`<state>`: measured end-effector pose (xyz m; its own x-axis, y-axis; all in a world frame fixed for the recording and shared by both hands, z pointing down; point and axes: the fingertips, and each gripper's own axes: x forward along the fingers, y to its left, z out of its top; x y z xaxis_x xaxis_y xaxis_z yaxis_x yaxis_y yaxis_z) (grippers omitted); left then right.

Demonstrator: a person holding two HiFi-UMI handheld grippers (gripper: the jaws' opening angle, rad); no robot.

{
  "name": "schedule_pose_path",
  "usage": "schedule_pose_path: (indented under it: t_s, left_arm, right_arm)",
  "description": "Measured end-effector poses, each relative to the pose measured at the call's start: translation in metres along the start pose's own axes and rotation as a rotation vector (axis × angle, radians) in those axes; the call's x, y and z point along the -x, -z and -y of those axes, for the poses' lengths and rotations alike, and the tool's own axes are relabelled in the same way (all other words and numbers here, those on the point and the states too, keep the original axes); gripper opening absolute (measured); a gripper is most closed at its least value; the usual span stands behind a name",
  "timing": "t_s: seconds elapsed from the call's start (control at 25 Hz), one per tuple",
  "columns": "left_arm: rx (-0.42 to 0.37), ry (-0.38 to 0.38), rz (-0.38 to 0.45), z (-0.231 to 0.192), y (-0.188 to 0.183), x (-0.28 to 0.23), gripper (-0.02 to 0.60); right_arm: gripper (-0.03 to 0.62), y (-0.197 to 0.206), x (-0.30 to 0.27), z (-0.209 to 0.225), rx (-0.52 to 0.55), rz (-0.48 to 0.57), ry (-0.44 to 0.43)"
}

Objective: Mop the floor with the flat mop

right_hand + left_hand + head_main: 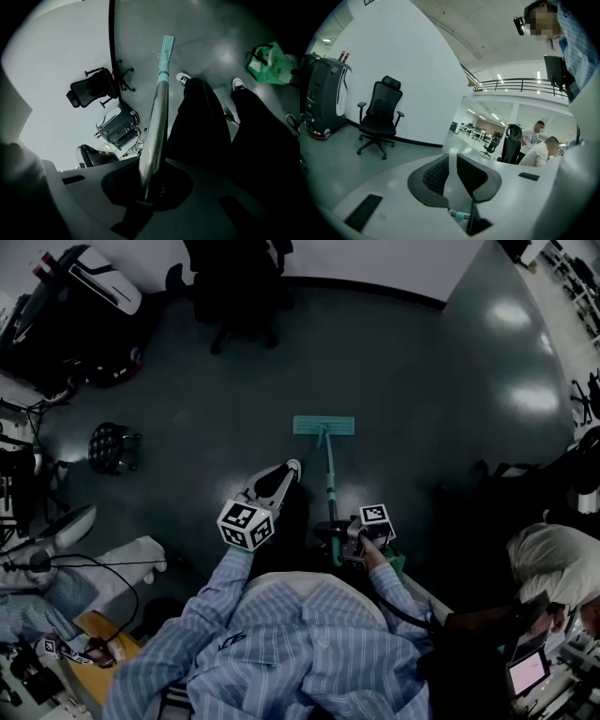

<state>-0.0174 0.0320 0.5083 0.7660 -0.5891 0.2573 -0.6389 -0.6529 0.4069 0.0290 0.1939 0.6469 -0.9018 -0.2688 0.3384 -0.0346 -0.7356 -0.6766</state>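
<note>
Right gripper [343, 538] has the job here: its fingers are clamped on the pole [330, 488] of the flat mop [323, 425], low in front of the person's body. In the right gripper view the shiny pole [157, 122] runs straight out from between the fingers [180, 180] to the teal pad [167, 47] lying flat on the floor [394, 381].

The pole's long axis points away from the person, toward the wall edge of the floor where the office chair [234, 287] stands.

Left gripper [289, 469] sits just beside the pole on its left, not touching it. Its fingers [436, 173] are a narrow slit apart with nothing between them, and they aim out across the room rather than down. I'd judge the next stroke can run on the right hand alone. The left would have to swing right to reach the pole.
</note>
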Motion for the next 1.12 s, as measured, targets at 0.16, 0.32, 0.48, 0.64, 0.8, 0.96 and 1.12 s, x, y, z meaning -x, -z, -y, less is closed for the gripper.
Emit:
schedule_pose_path:
  t_s: [0.16,0.32,0.48,0.64,0.8,0.96,1.12]
  left_arm:
    - [-0.016,0.037,-0.035,-0.035,-0.023,-0.042,0.054]
    - [-0.007,0.064,-0.049,-0.071,-0.046,-0.08,0.054]
    - [0.013,0.094,-0.07,-0.101,-0.059,-0.107,0.054]
    - [0.036,0.098,-0.106,-0.14,-0.062,-0.128,0.054]
    - [0.063,0.076,-0.126,-0.183,-0.066,-0.143,0.054]
    - [0.111,0.052,-0.135,-0.222,-0.072,-0.154,0.054]
    - [0.161,0.042,-0.135,-0.254,-0.075,-0.16,0.054]
  right_arm:
    - [0.032,-0.033,-0.012,-0.042,0.006,0.01,0.015]
    - [0.032,-0.074,-0.026,-0.093,0.005,0.012,0.017]
    - [0.032,-0.124,-0.038,-0.145,0.012,0.02,0.039]
    - [0.032,-0.183,-0.055,-0.194,0.036,0.034,0.07]
    - [0.032,-0.244,-0.069,-0.245,0.048,0.046,0.077]
    - [0.032,-0.306,-0.081,-0.288,0.083,0.06,0.125]
    - [0.032,-0.362,-0.094,-0.329,0.118,0.065,0.174]
